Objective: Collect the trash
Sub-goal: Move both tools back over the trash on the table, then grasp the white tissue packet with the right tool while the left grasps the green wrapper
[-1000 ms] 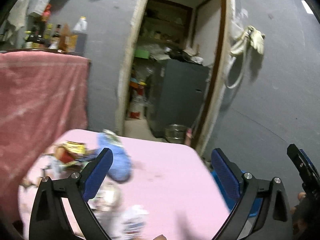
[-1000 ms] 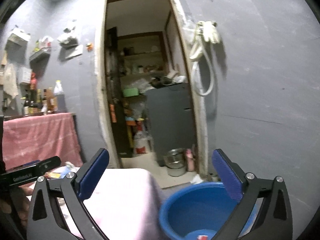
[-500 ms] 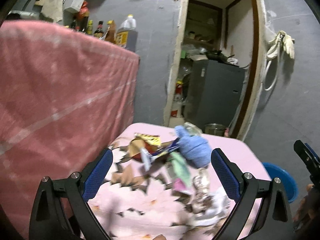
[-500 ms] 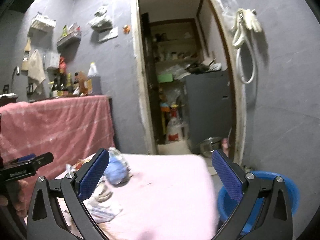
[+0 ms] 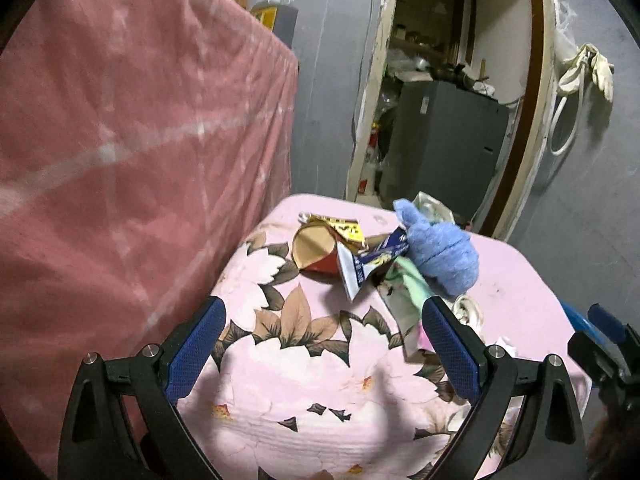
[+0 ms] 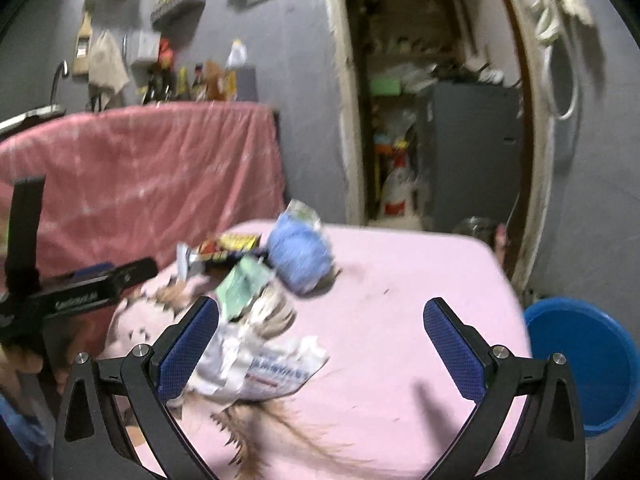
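My left gripper [image 5: 324, 344] is spread wide over the near part of the table [image 5: 304, 408], nothing between its pads. My right gripper [image 6: 320, 344] is likewise spread and empty, above the pink floral cloth.

The trash sits in a loose heap toward the table's far side. I make out a red paper cup [image 5: 314, 250] lying on its side, a yellow wrapper [image 5: 346, 230] just behind it, a silver-and-blue foil packet [image 5: 366, 268] against the cup, and a blue fuzzy bundle [image 5: 440, 254] at the heap's right. A pale green wrapper [image 5: 408, 284] lies below the bundle. From the right wrist I see a crumpled white printed wrapper [image 6: 272, 364] nearest me, just beside my right claw's left pad; that view is blurred.

A pink draped cloth [image 5: 132, 152] crowds the table's left edge. A blue basin [image 6: 588, 364] stands on the floor off the table's right side. Beyond are a grey wall, an open doorway [image 5: 448, 92] with a grey cabinet inside, and pale gloves [image 5: 588, 68] hung on the wall.
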Tool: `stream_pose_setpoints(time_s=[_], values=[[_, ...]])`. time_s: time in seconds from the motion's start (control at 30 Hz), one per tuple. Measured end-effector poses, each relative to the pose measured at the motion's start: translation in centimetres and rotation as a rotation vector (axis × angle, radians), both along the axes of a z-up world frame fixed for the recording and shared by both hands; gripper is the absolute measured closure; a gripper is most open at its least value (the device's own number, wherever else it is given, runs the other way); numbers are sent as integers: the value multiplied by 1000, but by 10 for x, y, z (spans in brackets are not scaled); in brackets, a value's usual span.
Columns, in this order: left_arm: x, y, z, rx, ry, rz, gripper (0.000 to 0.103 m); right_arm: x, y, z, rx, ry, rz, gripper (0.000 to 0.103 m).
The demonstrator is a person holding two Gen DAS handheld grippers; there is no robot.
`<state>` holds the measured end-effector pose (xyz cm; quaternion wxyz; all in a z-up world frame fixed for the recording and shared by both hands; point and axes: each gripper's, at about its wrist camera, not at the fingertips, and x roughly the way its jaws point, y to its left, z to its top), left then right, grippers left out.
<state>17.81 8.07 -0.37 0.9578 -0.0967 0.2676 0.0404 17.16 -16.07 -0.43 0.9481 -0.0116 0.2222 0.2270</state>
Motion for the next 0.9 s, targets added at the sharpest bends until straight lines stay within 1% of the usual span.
stream_pose_setpoints(time_s=[0.13, 0.17, 0.23, 0.37, 0.43, 0.5, 0.53, 0.6, 0.67, 0.73, 0.83, 0.9], values=[[9, 2, -3, -32, 32, -19, 7, 5, 9, -6, -24, 64, 54, 0], [10, 2, -4, -39, 35, -22, 7, 8, 13, -9, -37, 96, 70, 0], [13, 3, -4, -53, 37, -29, 7, 12, 19, -15, -62, 132, 88, 0], [18, 4, -4, -74, 39, -37, 8, 19, 28, -24, -100, 190, 105, 0], [20, 5, -4, -82, 39, -39, 9, 24, 31, -29, -113, 229, 114, 4], [22, 4, -4, -88, 40, -42, 11, 28, 33, -34, -118, 265, 117, 19], [23, 4, -4, -92, 43, -46, 12, 30, 33, -36, -113, 282, 120, 22], [26, 3, -5, -98, 50, -56, 18, 34, 29, -39, -95, 308, 114, 27], [28, 1, -6, -101, 61, -69, 23, 38, 20, -40, -55, 333, 100, 34], [27, -2, -7, -108, 67, -81, 24, 40, 12, -41, -26, 347, 88, 35], [26, -7, -7, -120, 74, -105, 24, 43, 6, -41, -23, 346, 70, 39], [27, -12, -8, -128, 87, -126, 29, 45, 5, -41, -20, 346, 65, 44]])
